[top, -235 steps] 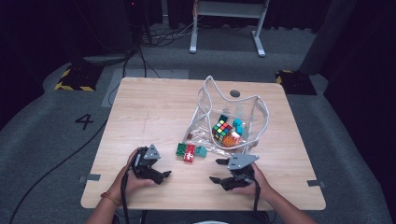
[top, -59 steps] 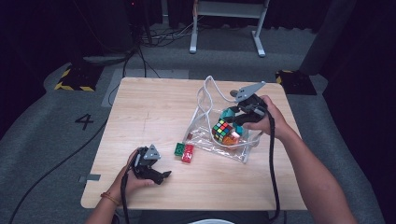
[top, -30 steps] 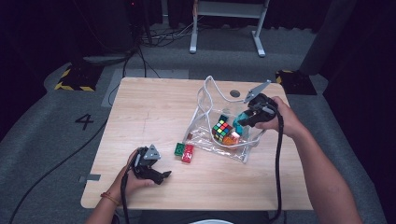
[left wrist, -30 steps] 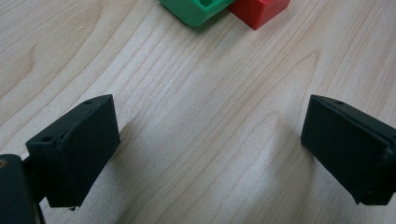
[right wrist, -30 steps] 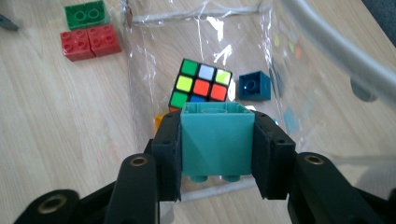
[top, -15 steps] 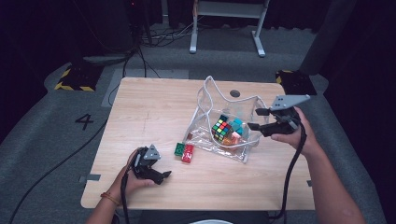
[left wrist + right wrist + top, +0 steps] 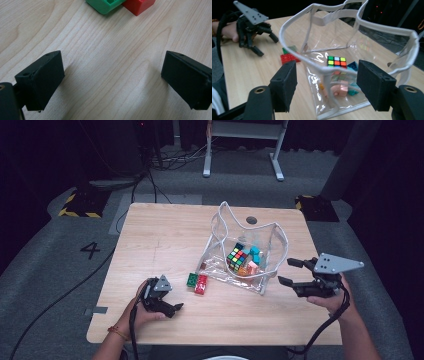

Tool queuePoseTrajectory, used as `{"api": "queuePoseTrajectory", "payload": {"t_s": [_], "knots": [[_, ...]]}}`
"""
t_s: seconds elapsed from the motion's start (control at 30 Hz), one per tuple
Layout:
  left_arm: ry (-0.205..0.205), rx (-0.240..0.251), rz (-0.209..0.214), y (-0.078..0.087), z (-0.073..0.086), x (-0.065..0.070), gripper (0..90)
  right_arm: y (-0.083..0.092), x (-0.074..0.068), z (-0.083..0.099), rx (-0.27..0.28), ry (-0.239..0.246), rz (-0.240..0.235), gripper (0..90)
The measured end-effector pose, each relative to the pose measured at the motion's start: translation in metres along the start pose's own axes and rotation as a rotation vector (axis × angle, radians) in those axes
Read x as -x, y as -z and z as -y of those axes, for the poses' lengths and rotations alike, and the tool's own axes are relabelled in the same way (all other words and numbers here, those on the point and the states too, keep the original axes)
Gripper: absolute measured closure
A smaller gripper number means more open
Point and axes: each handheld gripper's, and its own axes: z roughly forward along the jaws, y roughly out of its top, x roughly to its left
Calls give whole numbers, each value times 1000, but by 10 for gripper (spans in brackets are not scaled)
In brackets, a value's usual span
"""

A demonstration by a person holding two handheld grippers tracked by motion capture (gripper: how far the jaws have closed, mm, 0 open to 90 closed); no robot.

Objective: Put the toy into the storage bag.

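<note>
Hovering beside the clear pouch (image 7: 245, 255), the right gripper (image 7: 291, 271) has just been opening its jaws, nothing between them. The green brick (image 7: 192, 279) and red brick (image 7: 201, 284) lie beyond the pouch, nearer the left gripper (image 7: 172, 307), jaws apart.

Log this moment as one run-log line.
right gripper: open, empty, beside clear bag | left gripper: open, on table | green block, red block: outside bag

free: bare table (image 7: 165, 235) left of pouch; blocked: clear pouch (image 7: 270, 240) mid-table; green block (image 7: 192, 279) and red block (image 7: 201, 284) beside it
</note>
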Motion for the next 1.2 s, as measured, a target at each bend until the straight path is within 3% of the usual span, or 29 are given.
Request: {"api": "queuePoseTrajectory", "payload": {"t_s": [0.23,0.43,0.6,0.87,1.0,1.2], "knots": [[0,2,0,0,0,0,48,1,-27,15,5,26,-76,322],[1,0,4,0,0,0,48,-21,-47,26,-30,53,-123,329],[2,0,4,0,0,0,48,-50,-59,36,-50,60,-139,335],[1,0,6,0,0,0,48,-105,-76,42,-102,77,-232,337],[2,-1,7,0,0,0,48,-140,-85,34,-112,122,-263,340],[0,-1,7,0,0,0,48,-194,-102,22,-179,227,-273,343]]}}
